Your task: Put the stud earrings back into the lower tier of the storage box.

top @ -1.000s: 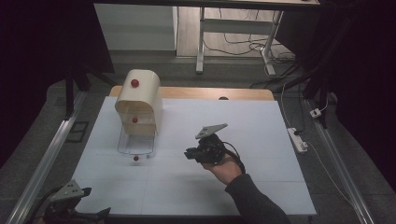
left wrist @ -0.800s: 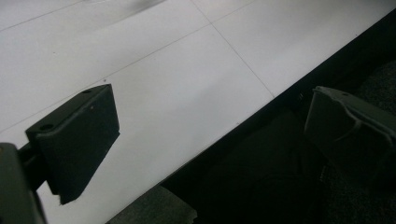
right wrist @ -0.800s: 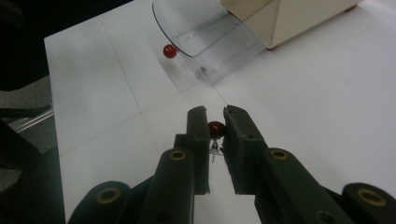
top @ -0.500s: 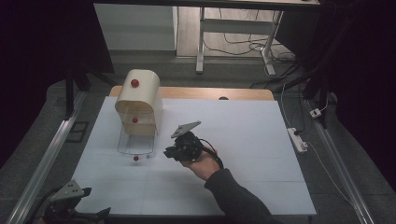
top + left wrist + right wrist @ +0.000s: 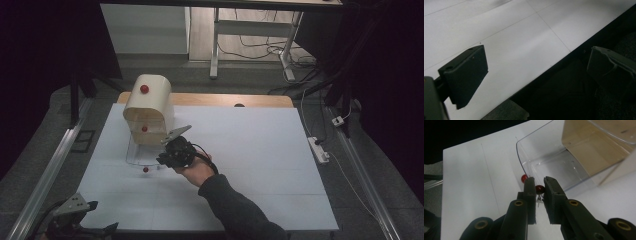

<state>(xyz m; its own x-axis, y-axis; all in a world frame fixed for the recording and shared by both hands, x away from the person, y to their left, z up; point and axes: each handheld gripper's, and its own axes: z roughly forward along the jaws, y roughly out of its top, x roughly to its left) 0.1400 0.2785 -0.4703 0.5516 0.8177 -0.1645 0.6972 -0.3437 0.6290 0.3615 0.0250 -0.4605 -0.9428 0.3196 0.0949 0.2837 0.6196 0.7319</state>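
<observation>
My right claw (image 5: 539, 186) covers most of the red knob (image 5: 539, 188) between its pads. My left claw (image 5: 75, 220) is cut by the bottom edge in the high view.

A small red knob (image 5: 539, 188) on a thin metal pin is seen clamped between the black jaws of the right tongs (image 5: 539, 185). It is held just at the curved front edge of a clear plastic drawer (image 5: 549, 162), which is pulled out flat onto the white counter (image 5: 250, 150) from a cream, round-topped box (image 5: 148, 102).
</observation>
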